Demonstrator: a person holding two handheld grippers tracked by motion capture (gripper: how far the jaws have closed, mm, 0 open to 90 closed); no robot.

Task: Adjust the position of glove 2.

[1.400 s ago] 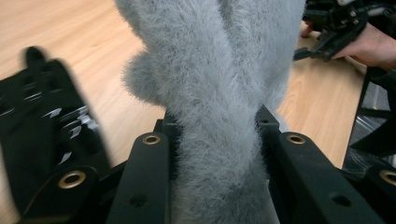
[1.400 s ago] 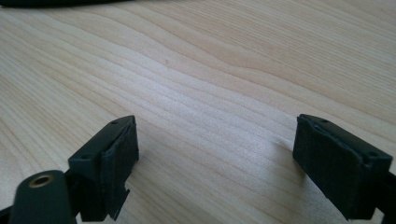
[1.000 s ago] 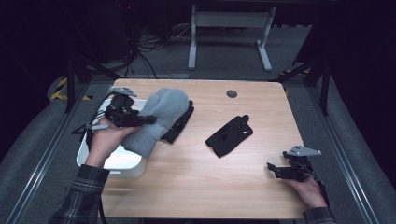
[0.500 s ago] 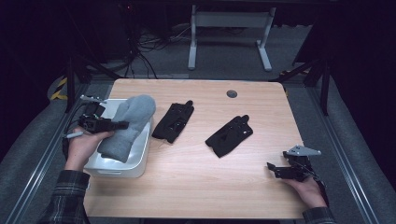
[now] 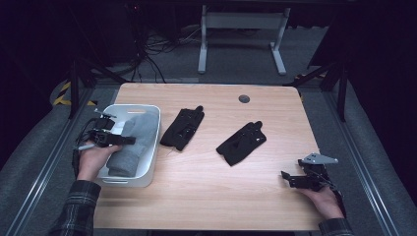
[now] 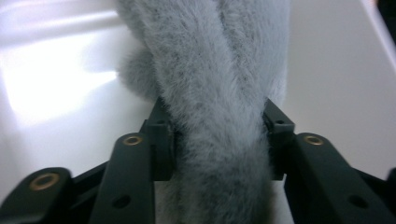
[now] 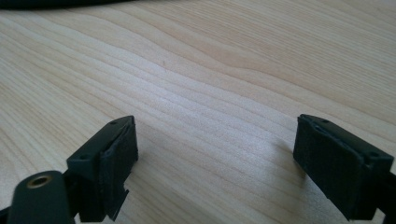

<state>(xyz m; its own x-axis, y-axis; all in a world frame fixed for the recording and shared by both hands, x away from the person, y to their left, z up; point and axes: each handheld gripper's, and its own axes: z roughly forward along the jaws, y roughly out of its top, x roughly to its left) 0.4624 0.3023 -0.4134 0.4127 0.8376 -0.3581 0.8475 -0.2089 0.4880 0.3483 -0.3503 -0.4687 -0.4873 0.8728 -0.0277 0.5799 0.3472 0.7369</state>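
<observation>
A grey fuzzy cloth (image 5: 132, 142) lies inside the white bin (image 5: 154, 129) at the table's left. My left gripper (image 5: 129, 140) reaches into the bin and is shut on that cloth; in the left gripper view the grey cloth (image 6: 219, 93) is pinched between both black jaws over the bin's white floor (image 6: 56, 79). Two black gloves lie on the wood, one (image 5: 183, 128) just right of the bin, the other (image 5: 242, 142) near the middle. My right gripper (image 5: 286, 178) rests low at the table's front right, open, with bare wood (image 7: 215, 116) between its pads (image 7: 119, 158).
A small dark round grommet (image 5: 244, 99) sits in the tabletop near the far edge. Beyond the table stand a grey desk frame (image 5: 241, 34) and loose cables (image 5: 147, 59) on the floor. Metal rails run along both sides of the table.
My left gripper has carried the grey cloth leftward from above the left glove and down into the white bin. The right gripper has stayed still.
</observation>
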